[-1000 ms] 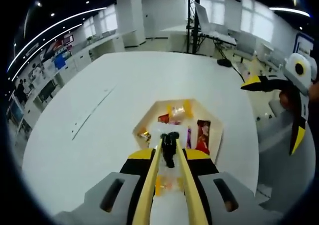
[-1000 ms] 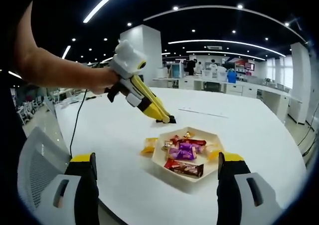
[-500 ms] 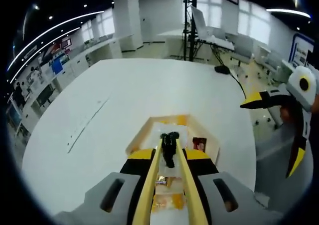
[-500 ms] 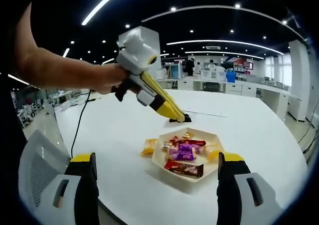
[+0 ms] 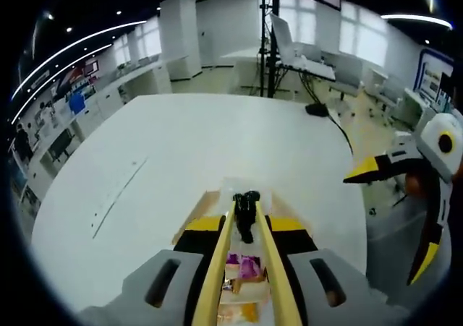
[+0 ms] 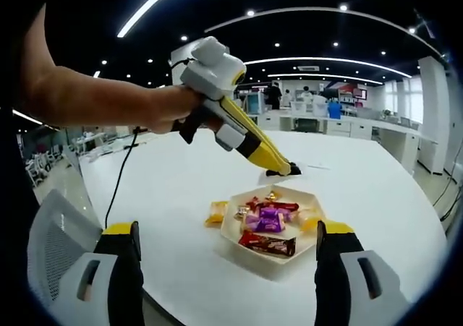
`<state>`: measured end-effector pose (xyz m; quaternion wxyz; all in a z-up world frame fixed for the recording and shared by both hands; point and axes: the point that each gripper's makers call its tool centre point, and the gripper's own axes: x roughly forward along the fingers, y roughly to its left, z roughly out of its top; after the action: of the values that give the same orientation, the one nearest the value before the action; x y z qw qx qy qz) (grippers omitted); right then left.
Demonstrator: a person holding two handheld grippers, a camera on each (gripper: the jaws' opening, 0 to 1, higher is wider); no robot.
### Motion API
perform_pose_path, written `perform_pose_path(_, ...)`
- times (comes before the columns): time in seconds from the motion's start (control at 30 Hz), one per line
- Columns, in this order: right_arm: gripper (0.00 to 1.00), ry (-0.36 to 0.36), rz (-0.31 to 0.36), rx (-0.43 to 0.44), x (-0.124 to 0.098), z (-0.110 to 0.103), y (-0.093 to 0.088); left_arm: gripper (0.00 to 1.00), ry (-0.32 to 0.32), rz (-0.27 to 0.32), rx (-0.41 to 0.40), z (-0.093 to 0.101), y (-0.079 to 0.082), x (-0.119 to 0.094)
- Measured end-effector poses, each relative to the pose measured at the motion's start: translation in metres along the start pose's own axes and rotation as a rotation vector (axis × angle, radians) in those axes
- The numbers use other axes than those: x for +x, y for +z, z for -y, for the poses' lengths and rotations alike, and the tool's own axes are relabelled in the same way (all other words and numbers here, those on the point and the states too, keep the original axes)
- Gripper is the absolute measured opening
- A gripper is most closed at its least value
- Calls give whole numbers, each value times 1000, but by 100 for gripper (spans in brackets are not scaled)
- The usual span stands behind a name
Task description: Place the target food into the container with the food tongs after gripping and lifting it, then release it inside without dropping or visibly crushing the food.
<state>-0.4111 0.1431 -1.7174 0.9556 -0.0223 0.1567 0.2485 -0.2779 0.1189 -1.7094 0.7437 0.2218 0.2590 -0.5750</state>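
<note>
A hexagonal tray (image 6: 249, 257) of wrapped sweets is seen on the white round table (image 6: 166, 196): a purple sweet (image 6: 267, 218) in the middle, a red-brown bar (image 6: 266, 243) toward the near rim, yellow pieces at the edges. One yellow-wrapped sweet (image 6: 216, 212) lies outside, touching the tray's left wall; this is judged the likely target, though which piece is meant cannot be told.

The yellow tongs (image 5: 244, 264) are carried by the left gripper (image 6: 278, 169), their black tips (image 5: 246, 204) drawn almost together with nothing seen between them. In the right gripper view those tips are poised above the tray's far rim, well clear of the loose sweet.

The right gripper (image 6: 228, 268) is held back at the table edge, jaws spread wide, nothing between them.

Risk from here: with the tips so narrow, a slick wrapper could be pinched at its edge and slip free on the lift. An overshoot past the tray may also be feared, and too hard a squeeze would visibly crush the sweet.
</note>
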Motion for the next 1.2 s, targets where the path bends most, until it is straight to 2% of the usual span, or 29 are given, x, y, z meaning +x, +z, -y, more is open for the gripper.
perform_pose_path(0.3, 100, -2, 1, 5, 0, 0, 0, 18, -7, -8, -3, 3, -1, 7)
perform_pose_path(0.33, 100, -2, 1, 4, 0, 0, 0, 21, -24, 17, -22, 6, 2, 10)
perform_pose_path(0.37, 100, -2, 1, 5, 0, 0, 0, 22, -37, 13, -18, 7, -1, 11)
perform_pose_path(0.4, 100, -1, -1, 5, 0, 0, 0, 23, -61, -28, -24, 12, -10, 12)
perform_pose_path(0.47, 100, 0, -2, 3, 0, 0, -1, 24, -49, -5, 31, 11, -11, 13)
perform_pose_path(0.5, 100, 1, -2, 3, 0, 0, -1, 24, -39, -4, 33, 10, -12, 13)
perform_pose_path(0.57, 100, 0, 0, 6, 0, 0, 0, 25, -63, 9, -9, 11, -12, 10)
perform_pose_path(0.77, 100, 9, -10, 1, 2, -2, -2, 26, -26, 59, 31, -1, -9, 0)
perform_pose_path(0.93, 100, 10, -13, 0, 2, -2, -2, 26, -19, 74, 21, -7, -10, -6)
perform_pose_path(1.2, 100, 8, -19, -4, 2, -2, -3, 26, 19, 85, -23, -22, -32, -19)
